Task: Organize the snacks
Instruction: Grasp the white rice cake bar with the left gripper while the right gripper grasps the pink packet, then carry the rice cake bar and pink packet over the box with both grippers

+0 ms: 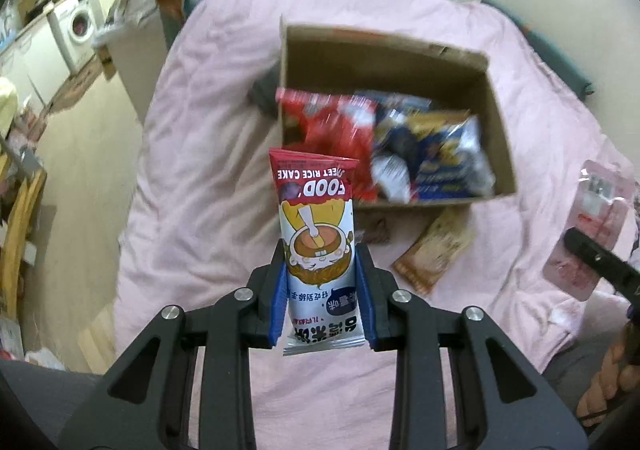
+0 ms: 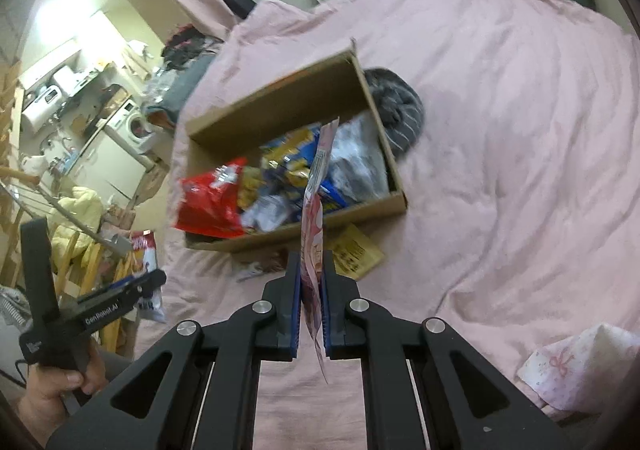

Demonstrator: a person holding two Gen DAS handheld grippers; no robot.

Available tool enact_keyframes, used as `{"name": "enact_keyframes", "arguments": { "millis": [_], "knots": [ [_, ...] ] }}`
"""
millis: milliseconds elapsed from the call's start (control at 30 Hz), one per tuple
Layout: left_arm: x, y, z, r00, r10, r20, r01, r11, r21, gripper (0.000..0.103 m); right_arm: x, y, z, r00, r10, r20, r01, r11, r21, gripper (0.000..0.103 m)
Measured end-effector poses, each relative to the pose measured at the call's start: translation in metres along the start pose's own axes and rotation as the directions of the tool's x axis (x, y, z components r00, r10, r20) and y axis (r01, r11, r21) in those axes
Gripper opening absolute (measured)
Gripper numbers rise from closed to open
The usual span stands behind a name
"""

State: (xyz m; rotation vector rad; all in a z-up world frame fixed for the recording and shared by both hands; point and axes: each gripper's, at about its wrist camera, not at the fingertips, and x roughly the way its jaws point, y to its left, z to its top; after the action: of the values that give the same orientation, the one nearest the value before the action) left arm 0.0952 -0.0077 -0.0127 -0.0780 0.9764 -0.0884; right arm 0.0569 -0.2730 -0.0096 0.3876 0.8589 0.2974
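Observation:
My left gripper (image 1: 322, 250) is shut on a red and white sweet rice cake packet (image 1: 314, 217), held upright above the pink bed, near the front left corner of an open cardboard box (image 1: 498, 117). The box holds a red snack bag (image 1: 340, 129) and blue and yellow bags (image 1: 440, 153). My right gripper (image 2: 312, 262) is shut on a thin pink packet (image 2: 314, 217), seen edge-on, in front of the same box (image 2: 280, 105). The left gripper and its packet also show in the right wrist view (image 2: 144, 278).
A brown flat packet (image 1: 434, 250) lies on the pink bedcover (image 1: 208, 121) in front of the box; it looks yellow in the right wrist view (image 2: 354, 248). A grey striped cloth (image 2: 398, 105) lies behind the box. A white patterned cloth (image 2: 576, 366) lies at the right.

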Motion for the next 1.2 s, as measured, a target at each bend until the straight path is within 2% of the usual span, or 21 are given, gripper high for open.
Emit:
{"name": "enact_keyframes", "arguments": {
  "millis": [167, 400, 733, 967, 1200],
  "knots": [
    [-0.025, -0.013, 0.026, 0.998, -0.032, 0.058, 0.030, 0.999, 0.030, 0.026, -0.017, 0.015, 0.020, 0.998, 0.032, 0.048, -0.029, 0.999, -0.046, 0.009],
    [-0.030, -0.023, 0.059, 0.993, -0.050, 0.112, 0.043, 0.997, 0.061, 0.026, -0.018, 0.021, 0.051, 0.995, 0.050, 0.087, -0.044, 0.996, -0.077, 0.009],
    [0.012, -0.027, 0.096, 0.995, -0.046, 0.092, 0.040, 0.997, 0.061, 0.026, 0.032, 0.020, 0.087, 0.998, 0.042, 0.055, -0.037, 0.995, -0.089, 0.009],
    [0.039, -0.035, 0.110, 0.996, -0.039, 0.080, 0.034, 0.997, 0.063, 0.026, 0.068, 0.015, 0.110, 0.999, 0.023, 0.039, -0.019, 0.995, -0.099, 0.009],
    [0.067, -0.044, 0.118, 0.996, -0.039, 0.084, 0.034, 0.998, 0.061, 0.026, 0.098, 0.001, 0.112, 0.999, -0.036, 0.026, 0.039, 0.992, -0.119, 0.009]
  ]
}}
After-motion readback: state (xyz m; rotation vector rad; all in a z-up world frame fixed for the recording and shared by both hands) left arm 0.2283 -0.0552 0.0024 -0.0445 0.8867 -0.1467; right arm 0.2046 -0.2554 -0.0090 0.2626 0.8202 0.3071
